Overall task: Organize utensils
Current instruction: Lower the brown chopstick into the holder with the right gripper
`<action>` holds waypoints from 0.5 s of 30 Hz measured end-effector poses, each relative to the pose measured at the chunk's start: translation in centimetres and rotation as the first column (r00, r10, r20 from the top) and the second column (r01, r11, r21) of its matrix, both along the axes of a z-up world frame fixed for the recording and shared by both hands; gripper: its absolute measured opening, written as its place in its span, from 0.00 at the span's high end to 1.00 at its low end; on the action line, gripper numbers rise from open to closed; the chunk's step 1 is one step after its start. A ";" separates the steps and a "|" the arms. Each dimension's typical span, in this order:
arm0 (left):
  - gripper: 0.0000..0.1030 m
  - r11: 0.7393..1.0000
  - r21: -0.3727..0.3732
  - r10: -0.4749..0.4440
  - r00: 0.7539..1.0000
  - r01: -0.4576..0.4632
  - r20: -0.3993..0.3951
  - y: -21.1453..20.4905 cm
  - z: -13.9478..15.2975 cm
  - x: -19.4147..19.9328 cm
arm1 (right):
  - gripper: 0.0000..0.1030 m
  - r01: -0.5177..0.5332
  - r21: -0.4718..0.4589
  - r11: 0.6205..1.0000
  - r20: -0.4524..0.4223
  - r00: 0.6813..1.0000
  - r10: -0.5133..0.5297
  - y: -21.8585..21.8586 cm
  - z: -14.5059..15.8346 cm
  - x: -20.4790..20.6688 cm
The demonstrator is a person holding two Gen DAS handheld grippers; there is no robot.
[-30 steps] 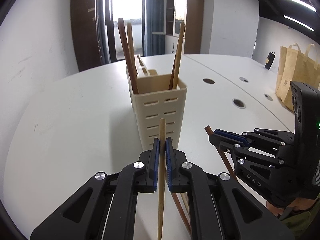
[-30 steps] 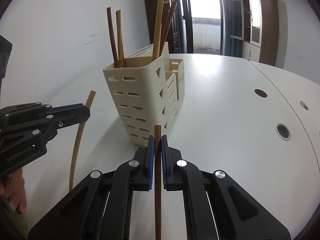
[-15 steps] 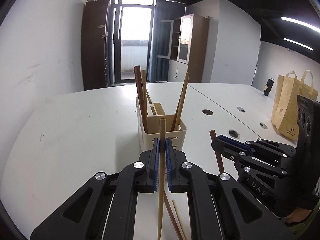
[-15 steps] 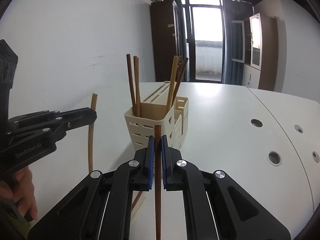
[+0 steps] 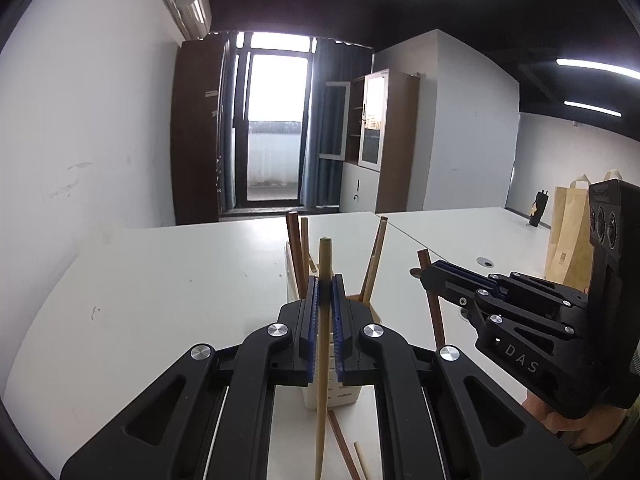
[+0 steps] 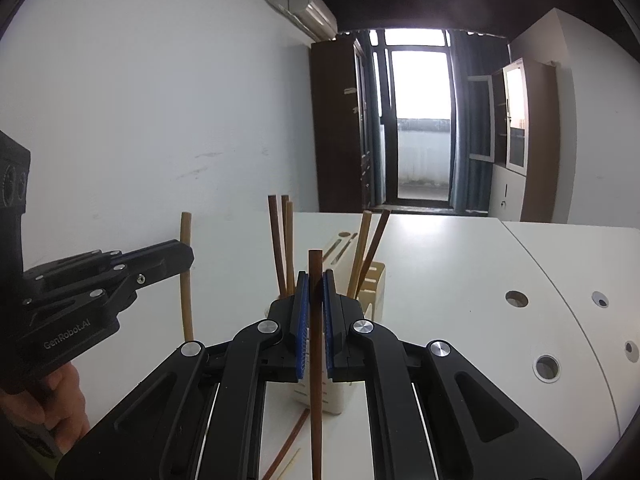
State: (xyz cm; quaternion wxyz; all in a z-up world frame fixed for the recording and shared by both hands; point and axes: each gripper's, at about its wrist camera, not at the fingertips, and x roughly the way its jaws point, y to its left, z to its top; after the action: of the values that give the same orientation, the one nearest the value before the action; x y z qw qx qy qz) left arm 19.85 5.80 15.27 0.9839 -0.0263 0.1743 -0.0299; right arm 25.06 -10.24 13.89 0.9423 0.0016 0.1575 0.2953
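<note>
Both grippers have risen; the holder (image 5: 332, 394) now sits lower in each view. Left gripper (image 5: 325, 312) clenches a light chopstick (image 5: 322, 360), right gripper (image 6: 314, 312) a dark chopstick (image 6: 315, 360). Risk: each stick hangs below its jaws and may snag the holder's rim or the 4 sticks already inside.

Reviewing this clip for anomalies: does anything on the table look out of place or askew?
Yes. A dark chopstick and a pale one lie loose on the table in front of the utensil holder, not standing in it.
</note>
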 end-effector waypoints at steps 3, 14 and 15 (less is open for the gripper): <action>0.94 1.000 -0.003 -0.004 1.000 0.004 0.023 -0.4 0.5 0.3 | 0.93 -0.007 0.017 1.000 0.023 1.000 0.006 0.2 0.4 0.3; 0.94 0.998 0.032 0.056 0.981 -0.062 0.183 -1.6 3.1 -0.3 | 0.93 0.001 0.103 0.995 0.084 0.996 -0.010 -1.0 2.2 1.4; 0.94 0.996 0.041 0.065 0.976 -0.076 0.208 -1.9 3.3 -0.4 | 0.93 -0.003 0.114 0.993 0.094 0.996 -0.008 -0.9 2.4 1.4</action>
State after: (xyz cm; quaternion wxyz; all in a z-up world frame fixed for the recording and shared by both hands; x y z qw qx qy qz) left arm 19.46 3.94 18.55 0.9974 -0.0053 0.0711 0.0067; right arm 26.50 -11.17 16.30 0.9475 0.0417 0.0958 0.3022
